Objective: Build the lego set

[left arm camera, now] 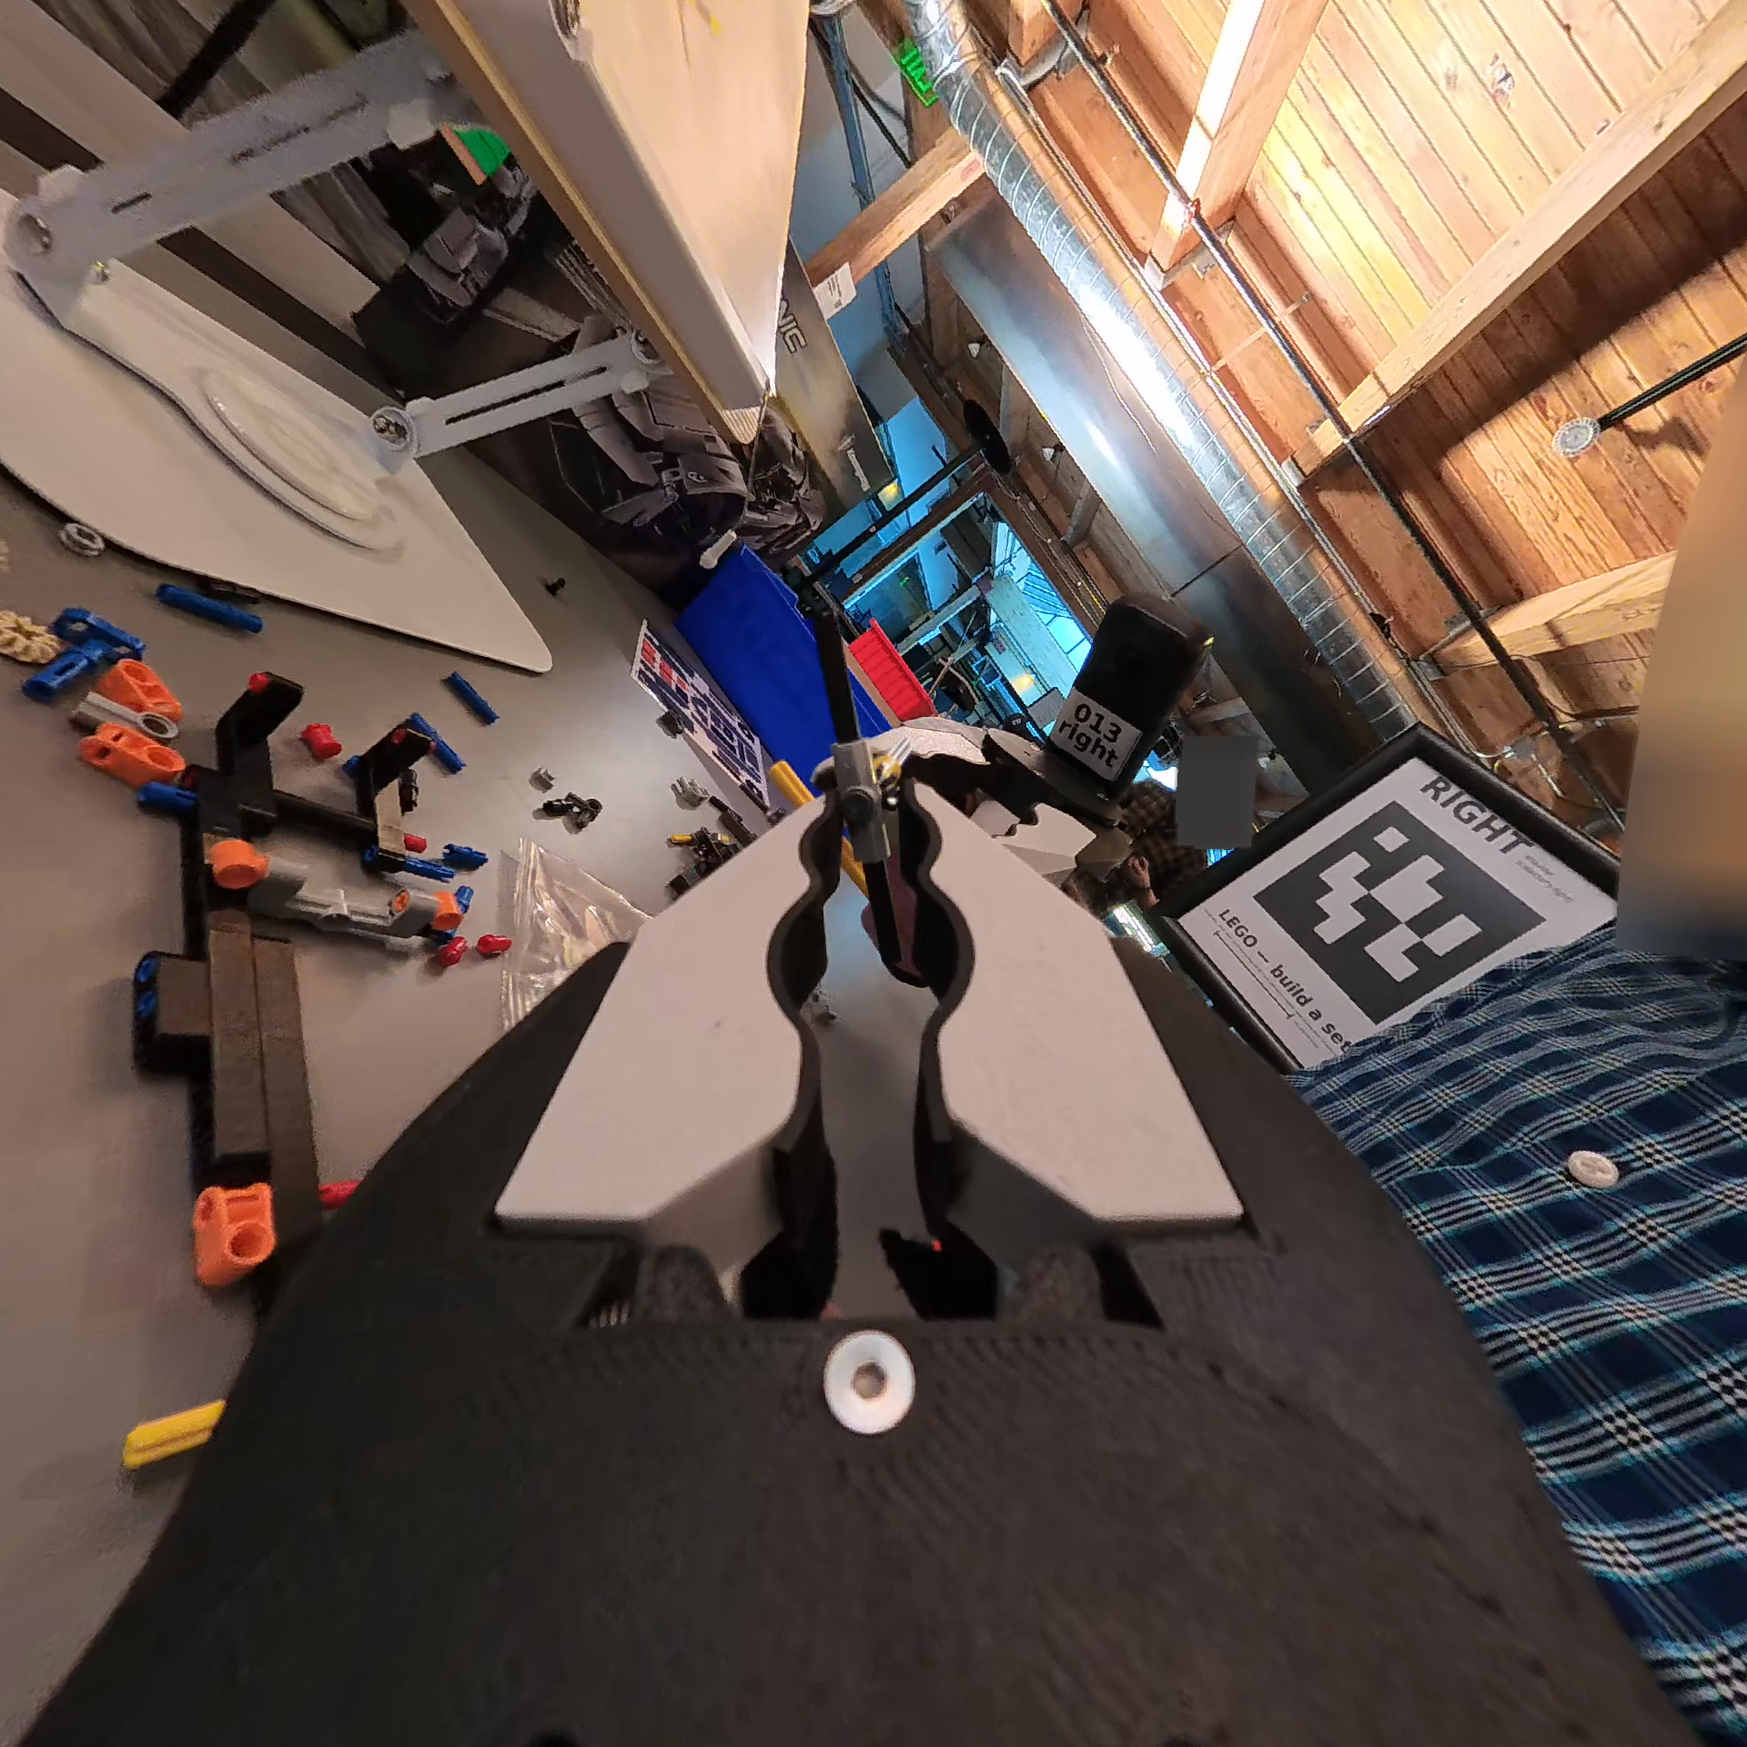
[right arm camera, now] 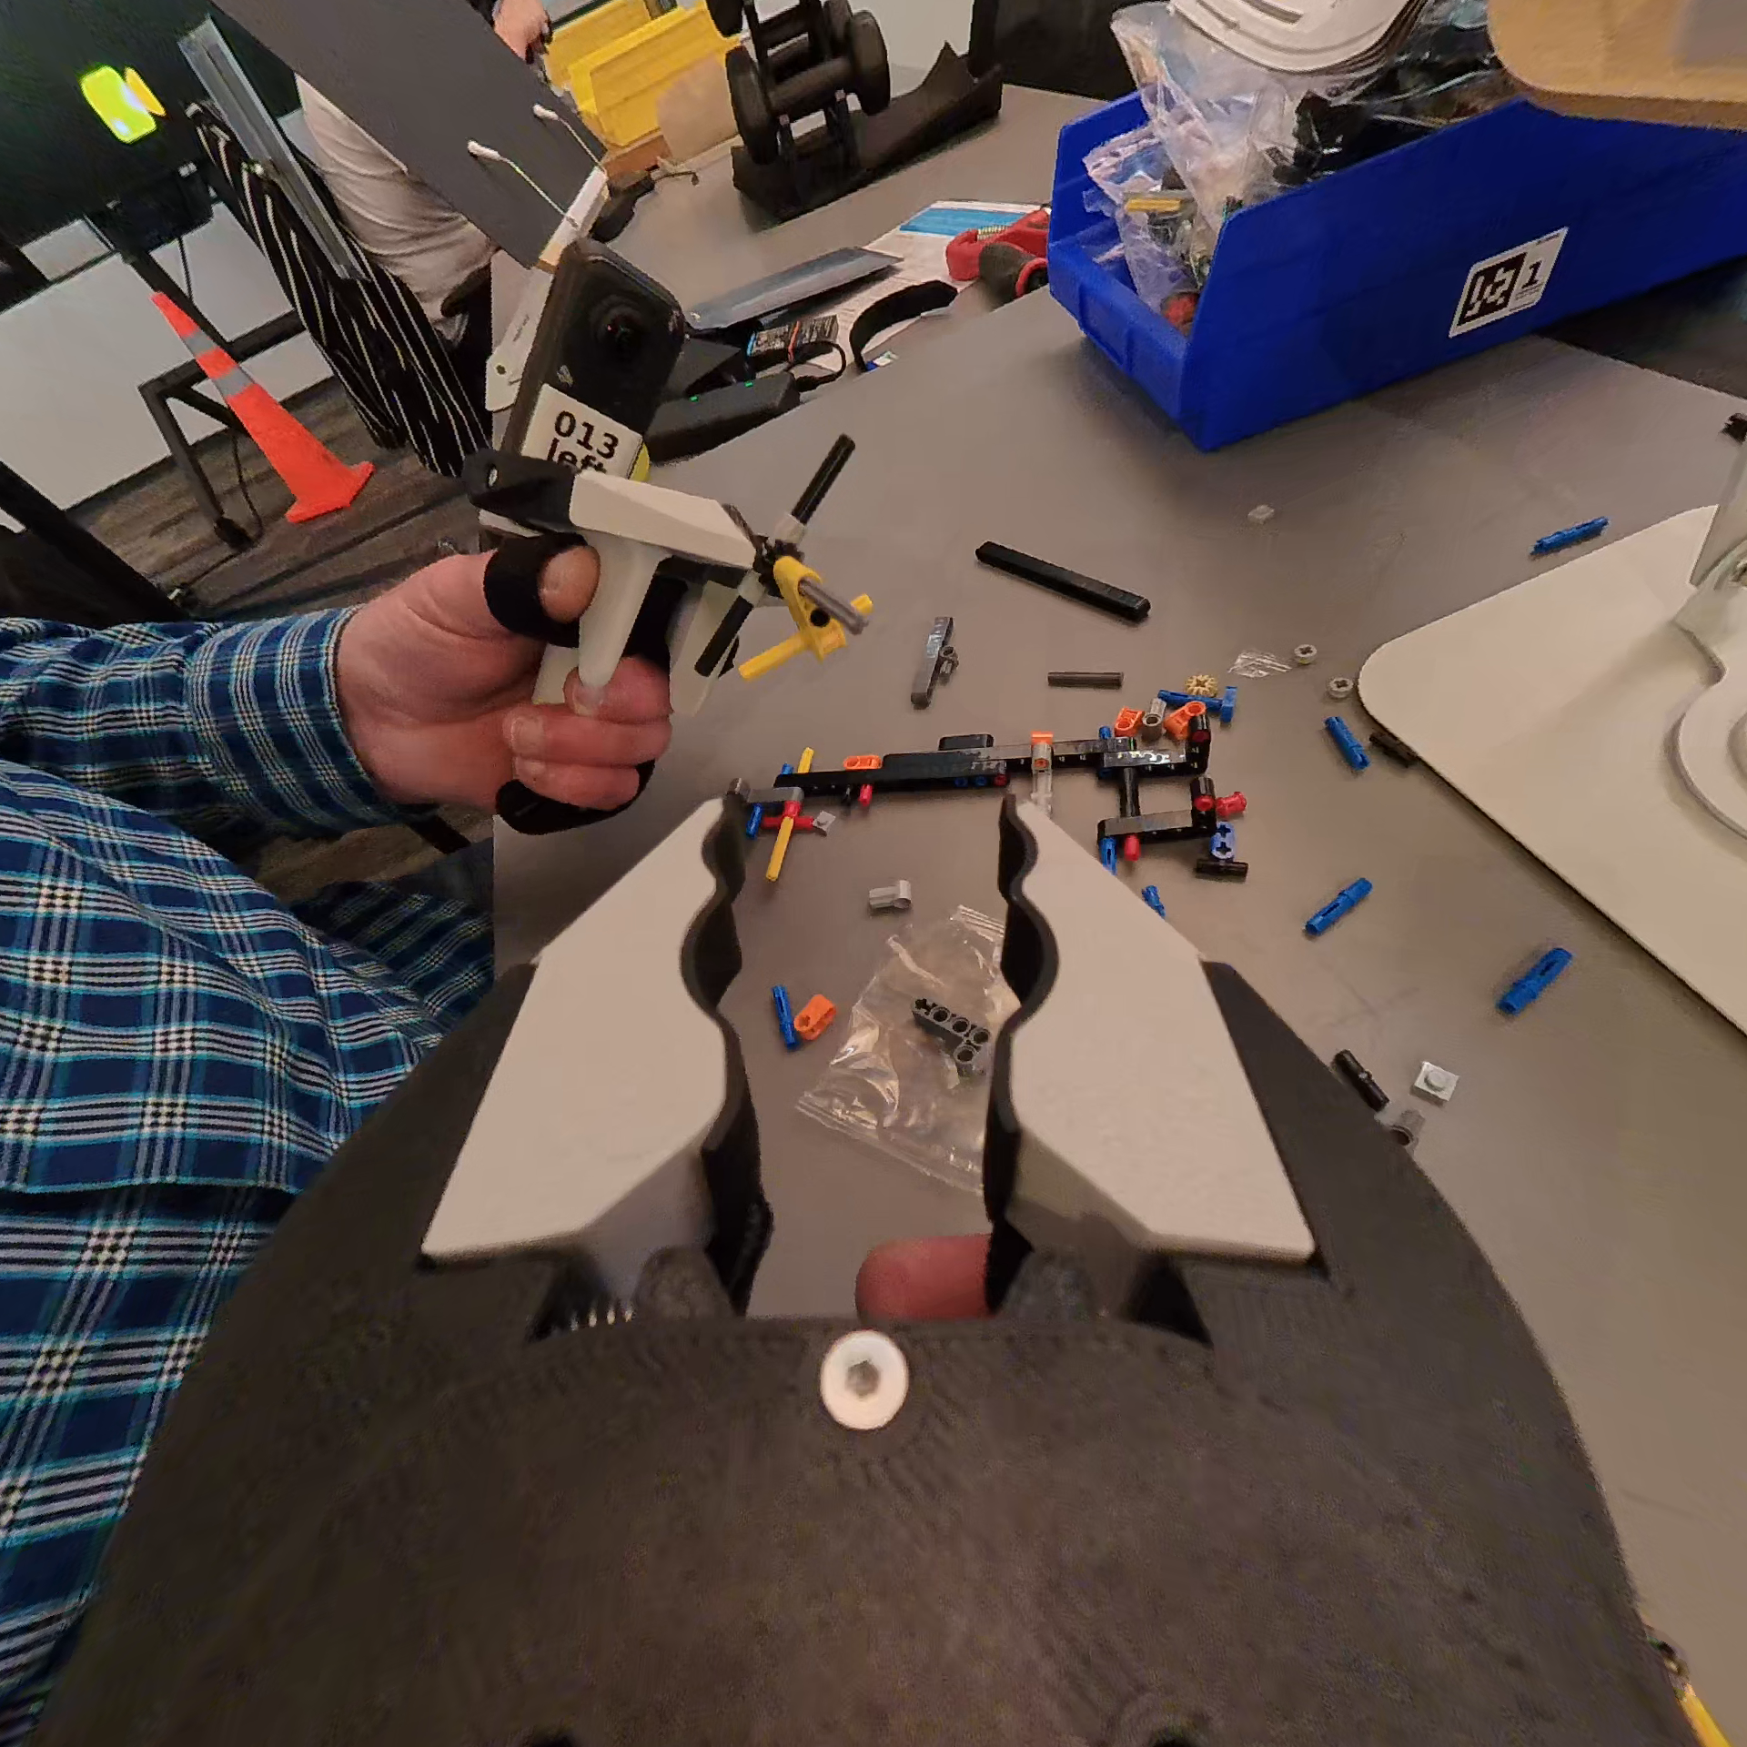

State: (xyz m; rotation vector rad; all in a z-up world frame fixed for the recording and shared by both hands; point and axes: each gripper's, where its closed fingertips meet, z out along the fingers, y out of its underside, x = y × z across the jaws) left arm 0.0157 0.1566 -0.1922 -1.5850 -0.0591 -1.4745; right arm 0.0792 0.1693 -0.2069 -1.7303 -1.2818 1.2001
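Step in hand: judged, adding the next part to the small sub-assembly (right arm camera: 799, 605) held up off the table (right arm camera: 1229, 1182).
Doing it well: keep the left gripper (left arm camera: 865, 804) steady and turned so a free axle end faces the right gripper (right arm camera: 865, 822); choose the loose part before reaching; push it on along the axle's line, not across it, or the sub-assembly may twist between the fingertips.
Main build (right arm camera: 993, 761): long black beam frame with orange, blue and red connectors, flat on the table, just past the right gripper's tips, well below the raised sub-assembly.
Left gripper: clamped at its tips on the sub-assembly, held in a hand (right arm camera: 492, 681).
Right gripper: fingers apart, nothing between them, over a clear bag (right arm camera: 908, 1068).
Sub-assembly: black axle crossing a grey pin, with a yellow connector and yellow axle; thin and spindly, likely to pivot.
Loose parts: blue pins (right arm camera: 1338, 906) scattered nearby.
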